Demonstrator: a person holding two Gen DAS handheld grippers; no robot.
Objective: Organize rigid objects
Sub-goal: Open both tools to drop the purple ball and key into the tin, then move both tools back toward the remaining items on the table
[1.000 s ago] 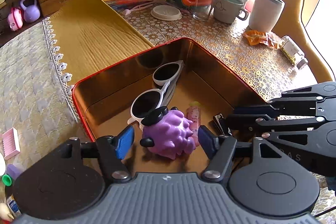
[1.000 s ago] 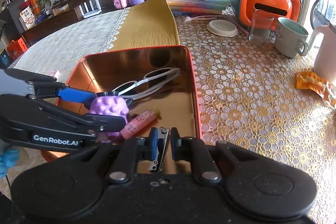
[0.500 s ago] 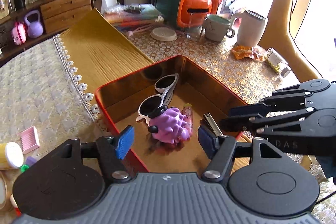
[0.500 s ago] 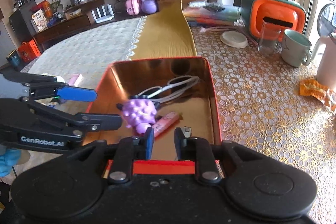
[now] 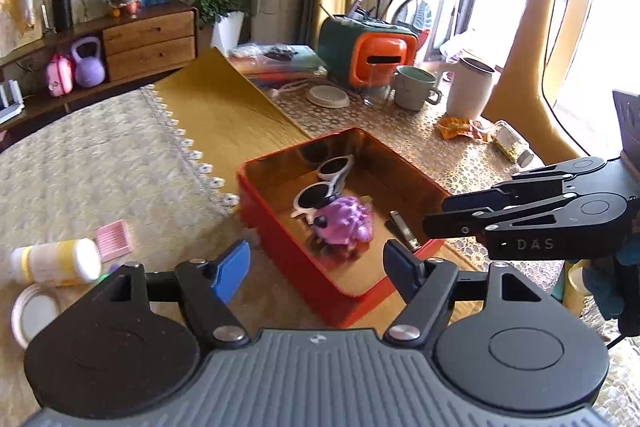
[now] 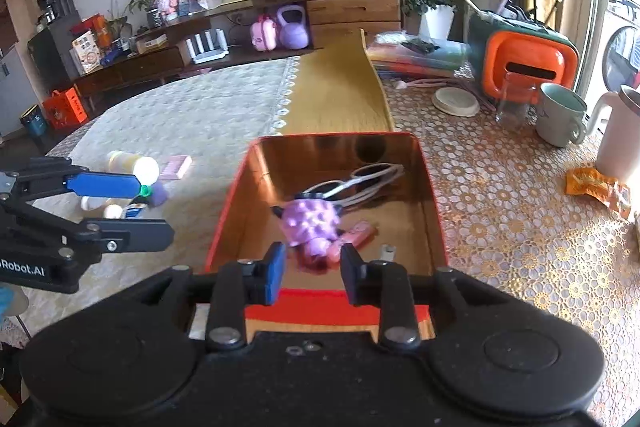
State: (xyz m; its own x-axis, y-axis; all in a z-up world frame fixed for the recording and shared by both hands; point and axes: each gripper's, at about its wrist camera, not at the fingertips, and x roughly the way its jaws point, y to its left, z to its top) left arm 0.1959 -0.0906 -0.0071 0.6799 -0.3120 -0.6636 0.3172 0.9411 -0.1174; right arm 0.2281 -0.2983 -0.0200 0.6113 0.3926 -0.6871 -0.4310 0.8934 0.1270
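Red tin near desk front edge. Inside: purple spiky toy, white sunglasses, pink tube, nail clipper. Left tongs released, jaws just widening, nothing between, above tin's near-left wall. Right tongs released, jaws just opening, empty, above tin's near wall; toy lies beyond the tips.

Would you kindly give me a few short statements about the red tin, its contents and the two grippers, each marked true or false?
1. The white sunglasses lie inside the red tin. True.
2. The left gripper is clamped on the purple toy. False: its jaws are open and empty.
3. The nail clipper lies in the tin. True.
4. The right gripper holds the pink tube. False: nothing is between its jaws.
5. The green mug stands inside the tin. False: it stands on the table.
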